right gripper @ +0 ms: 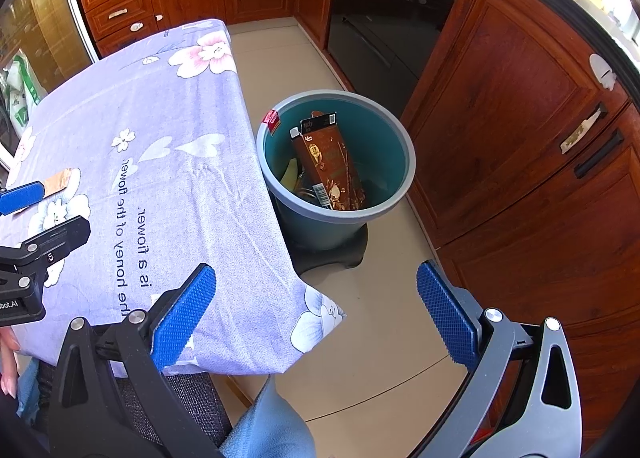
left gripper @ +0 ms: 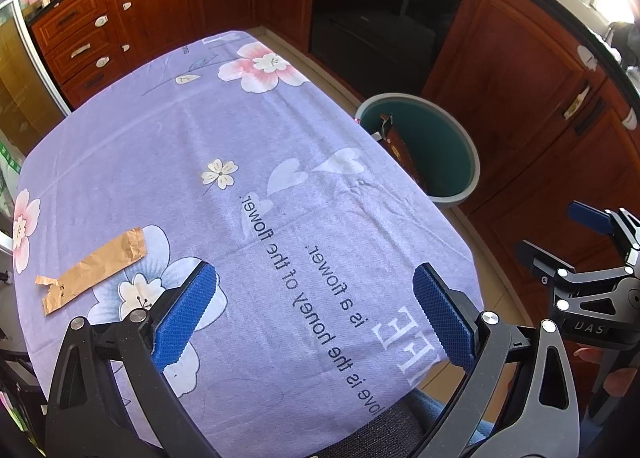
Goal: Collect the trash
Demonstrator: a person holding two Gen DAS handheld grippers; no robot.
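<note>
Lilac flowered cloth covers the worktop (left gripper: 248, 146) I am steering over. One piece of trash is left on it that I can see: a flattened brown paper wrapper (left gripper: 94, 268), lying near the worktop's left edge, just beyond the left gripper (left gripper: 316, 314). That gripper's blue fingers (left gripper: 186, 320) are spread wide and hold nothing. The right gripper (right gripper: 316, 316) hangs past the worktop's right corner, above the floor, its fingers also spread and empty. Beside the worktop stands a teal bin (right gripper: 404, 146), already holding a brown snack box (right gripper: 332, 166) and some smaller scraps beneath it. I judge the job mostly done: the wrapper still needs picking up and dropping into the bin.
</note>
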